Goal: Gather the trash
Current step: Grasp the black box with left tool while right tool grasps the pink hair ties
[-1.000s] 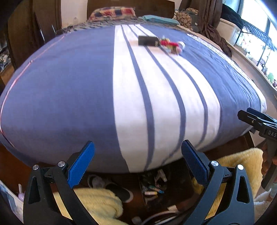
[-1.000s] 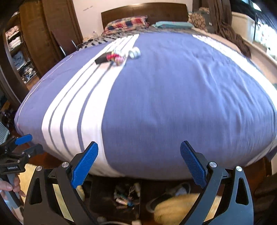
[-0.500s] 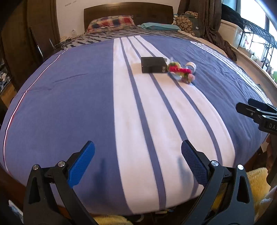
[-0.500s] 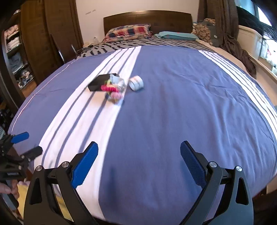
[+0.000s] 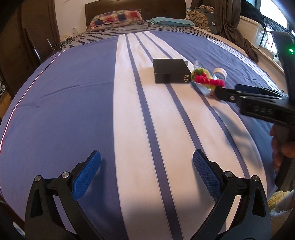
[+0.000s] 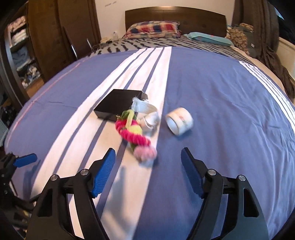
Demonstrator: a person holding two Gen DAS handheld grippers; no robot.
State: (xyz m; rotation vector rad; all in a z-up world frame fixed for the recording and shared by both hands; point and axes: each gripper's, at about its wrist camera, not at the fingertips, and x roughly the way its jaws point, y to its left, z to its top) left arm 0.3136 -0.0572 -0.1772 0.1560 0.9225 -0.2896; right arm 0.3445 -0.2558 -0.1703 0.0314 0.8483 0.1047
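- While both claws hover over the blue bedspread with white stripes [image 6: 221, 103], the right gripper [image 6: 148, 169] has its blue-padded jaws spread wide and empty, just short of the small pile of trash.
- Nearest that claw lies a pink and yellow-green twisted rope piece with a pale pink fluffy end [image 6: 133, 134], resting on the white stripe.
- Touching its far end is a strip of crumpled white ribbed fabric [image 6: 147, 114], which leans against a flat black rectangular box [image 6: 118, 104].
- Just to the right of the fabric, apart from it, a white roll of tape [image 6: 179, 120] lies tilted on the blue part.
- Seen from the left wrist, the left gripper [image 5: 146, 170] is also released, holding nothing, above the striped cloth and well apart from the black box [image 5: 170, 72].
- Beyond the spread, a plaid red and blue pillow [image 6: 153, 28] sits against the dark wooden headboard [image 6: 175, 15].
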